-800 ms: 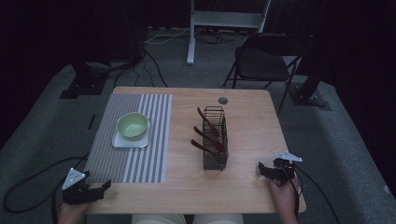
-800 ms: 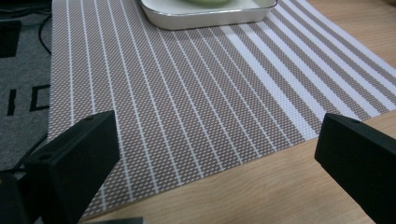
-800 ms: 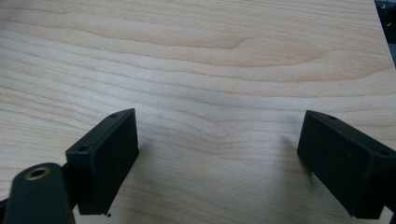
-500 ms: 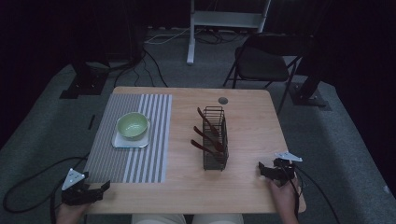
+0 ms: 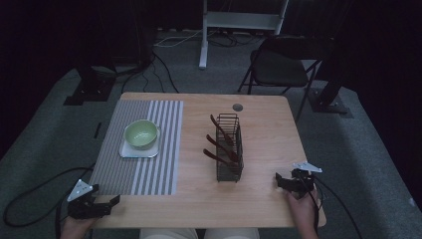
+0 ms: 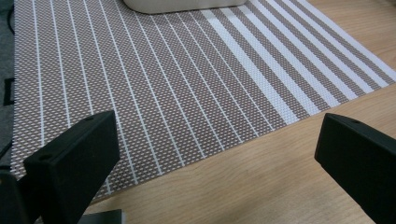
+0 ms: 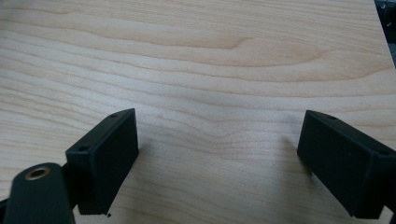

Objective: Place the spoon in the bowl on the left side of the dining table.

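Your left hand-held gripper sits spread, empty, over the counter edge; mat and bowl lie ahead. Your right hand-held gripper is spread, empty; rack ahead-left.

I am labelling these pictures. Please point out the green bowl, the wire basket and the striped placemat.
green bowl (image 5: pixel 141 133): high view, on its inside.
wire basket (image 5: pixel 230 171): high view, on its near wire wall.
striped placemat (image 5: pixel 134 172): high view, on a bare striped part near the person.
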